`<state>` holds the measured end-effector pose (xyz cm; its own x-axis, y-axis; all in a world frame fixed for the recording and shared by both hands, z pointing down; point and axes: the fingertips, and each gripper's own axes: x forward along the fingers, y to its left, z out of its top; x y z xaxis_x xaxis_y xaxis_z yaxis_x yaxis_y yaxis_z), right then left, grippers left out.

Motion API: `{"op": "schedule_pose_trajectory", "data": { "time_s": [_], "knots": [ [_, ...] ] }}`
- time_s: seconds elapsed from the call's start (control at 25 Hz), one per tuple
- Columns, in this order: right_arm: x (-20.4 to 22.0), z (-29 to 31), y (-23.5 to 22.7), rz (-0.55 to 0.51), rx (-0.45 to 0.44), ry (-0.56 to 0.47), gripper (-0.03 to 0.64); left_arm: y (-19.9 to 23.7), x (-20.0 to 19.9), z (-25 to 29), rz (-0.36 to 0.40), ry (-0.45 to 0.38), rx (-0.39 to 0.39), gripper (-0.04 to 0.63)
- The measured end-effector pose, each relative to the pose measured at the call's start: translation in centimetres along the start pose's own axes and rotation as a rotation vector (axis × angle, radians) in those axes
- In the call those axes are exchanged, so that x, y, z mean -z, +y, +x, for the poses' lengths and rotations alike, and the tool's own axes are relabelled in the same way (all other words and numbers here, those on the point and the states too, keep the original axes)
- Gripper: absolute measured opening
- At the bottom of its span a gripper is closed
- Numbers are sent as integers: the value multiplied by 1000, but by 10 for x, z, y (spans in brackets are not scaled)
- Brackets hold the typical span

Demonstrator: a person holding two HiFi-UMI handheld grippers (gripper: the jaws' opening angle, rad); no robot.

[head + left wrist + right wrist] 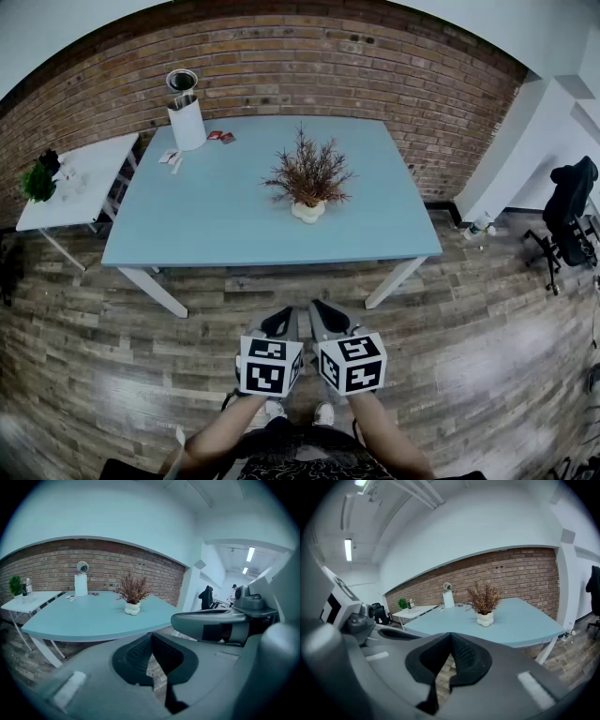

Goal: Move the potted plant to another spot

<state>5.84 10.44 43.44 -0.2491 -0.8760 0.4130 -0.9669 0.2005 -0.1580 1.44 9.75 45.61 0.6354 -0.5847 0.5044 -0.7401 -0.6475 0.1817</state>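
Grippers (279,323) (328,319) short of table (216,234) edge

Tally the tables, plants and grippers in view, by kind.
Tables: 2 (light-blue rectangular table, small white side table)
Plants: 2 (dry brown plant in a white pot on the blue table, green leafy plant on the white one)
Grippers: 2 (left gripper, right gripper, both shut and empty)
Total: 6
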Motion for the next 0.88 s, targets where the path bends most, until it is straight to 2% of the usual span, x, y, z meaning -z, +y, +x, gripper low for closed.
{"op": "schedule_pose_trajectory", "data": {
  "time_s": [0.48,0.88],
  "knots": [
    [-2,13,24,2,57,4,6,23,-1,-8,13,3,62,-3],
    [-6,13,24,2,97,-10,6,24,-5,-8,13,-20,99,0]
  ]
}}
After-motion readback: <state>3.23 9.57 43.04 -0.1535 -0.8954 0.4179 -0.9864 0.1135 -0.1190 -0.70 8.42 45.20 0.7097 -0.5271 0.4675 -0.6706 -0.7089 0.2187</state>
